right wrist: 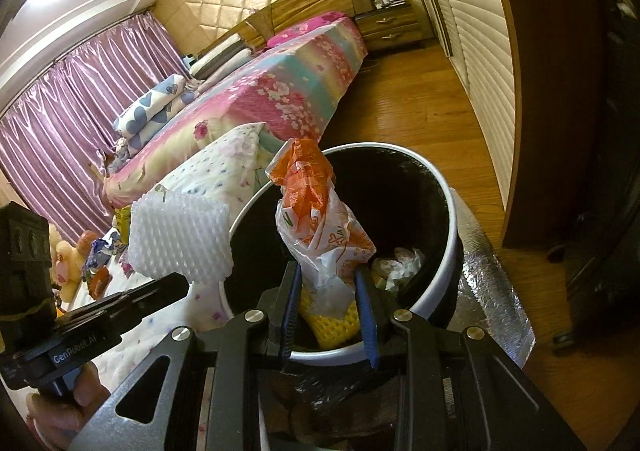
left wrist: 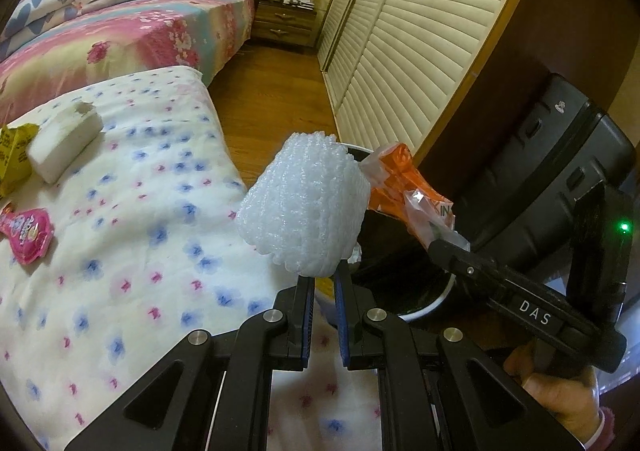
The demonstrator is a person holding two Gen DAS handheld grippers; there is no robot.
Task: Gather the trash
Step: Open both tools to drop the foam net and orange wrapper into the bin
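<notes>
My left gripper [left wrist: 325, 276] is shut on a white foam net sleeve [left wrist: 306, 207], held beside the bin at the edge of the floral quilt; the same foam net sleeve [right wrist: 180, 239] shows left of the bin in the right wrist view. My right gripper [right wrist: 328, 275] is shut on an orange and white plastic bag [right wrist: 320, 219], held over the open mouth of the black bin with a white rim [right wrist: 448, 187]. The right gripper [left wrist: 444, 247] and its plastic bag [left wrist: 400, 183] appear at the right of the left wrist view. White crumpled paper [right wrist: 400, 263] and a yellow net [right wrist: 332, 319] lie inside the bin.
On the floral quilt [left wrist: 140, 251] lie a white foam block [left wrist: 64, 143], a yellow packet [left wrist: 12, 155] and a pink wrapper [left wrist: 26, 235]. A black suitcase [left wrist: 532, 171] stands right of the bin, a silver foil sheet [right wrist: 492, 283] beneath it. Slatted wardrobe doors [left wrist: 400, 51] line the wooden floor.
</notes>
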